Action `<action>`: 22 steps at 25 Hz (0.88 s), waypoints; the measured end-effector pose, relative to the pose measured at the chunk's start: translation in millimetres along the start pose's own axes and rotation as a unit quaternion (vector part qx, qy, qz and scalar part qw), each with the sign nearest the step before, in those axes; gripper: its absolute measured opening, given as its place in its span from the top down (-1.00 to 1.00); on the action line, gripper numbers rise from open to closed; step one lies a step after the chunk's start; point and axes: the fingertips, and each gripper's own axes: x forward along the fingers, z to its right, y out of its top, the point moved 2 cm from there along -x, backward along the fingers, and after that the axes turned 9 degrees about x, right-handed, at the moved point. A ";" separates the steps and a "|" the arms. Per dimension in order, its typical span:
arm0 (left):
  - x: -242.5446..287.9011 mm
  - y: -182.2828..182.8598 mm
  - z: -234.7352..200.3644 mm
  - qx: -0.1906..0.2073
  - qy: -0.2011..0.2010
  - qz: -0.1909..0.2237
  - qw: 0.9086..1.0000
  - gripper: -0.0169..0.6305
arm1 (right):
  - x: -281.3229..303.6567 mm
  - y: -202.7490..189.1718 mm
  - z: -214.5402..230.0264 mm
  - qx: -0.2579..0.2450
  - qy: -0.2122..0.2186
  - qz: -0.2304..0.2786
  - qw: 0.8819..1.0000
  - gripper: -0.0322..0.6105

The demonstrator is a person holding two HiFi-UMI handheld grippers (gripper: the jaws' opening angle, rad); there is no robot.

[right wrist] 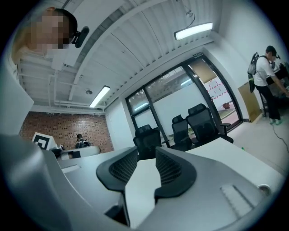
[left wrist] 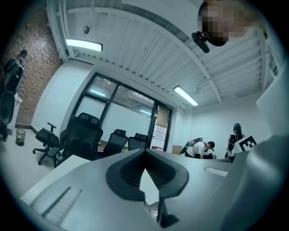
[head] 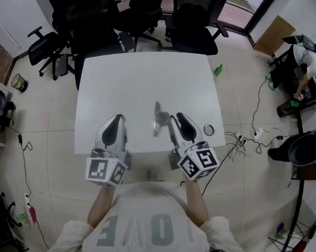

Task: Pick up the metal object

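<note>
A silver metal object (head: 159,119) lies on the white table (head: 139,75), near its front edge. My right gripper (head: 175,118) hovers just to the right of it, almost touching, with its jaws a little apart and nothing between them (right wrist: 146,150). My left gripper (head: 118,118) sits over the table's front edge to the left of the object, a hand's width away. Its jaw tips meet with nothing held (left wrist: 145,151). A small metal ring (head: 209,130) lies on the table to the right of the right gripper.
Black office chairs (head: 147,13) crowd the table's far side. A green bottle (head: 218,71) lies on the floor by the right edge, with cables (head: 243,138) further forward. A person (head: 308,64) bends over gear at the far right.
</note>
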 end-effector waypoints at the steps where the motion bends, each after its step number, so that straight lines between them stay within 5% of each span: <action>1: 2.7 -3.8 0.8 0.000 -0.002 -0.002 1.000 0.95 | 5.7 -7.2 10.3 0.004 -0.007 -0.006 1.000 0.43; 7: 16.3 -29.9 4.5 -0.007 -0.023 -0.029 0.999 0.95 | 37.0 -82.9 86.9 0.042 -0.089 -0.095 0.991 0.02; 16: 15.7 -52.7 11.2 -0.003 -0.036 -0.058 0.998 0.94 | 62.7 -148.6 147.1 0.133 -0.161 -0.161 0.965 -0.21; 22: 15.7 -53.7 4.8 0.000 -0.022 -0.064 0.998 0.94 | 65.5 -169.9 154.8 0.161 -0.178 -0.191 0.952 -0.17</action>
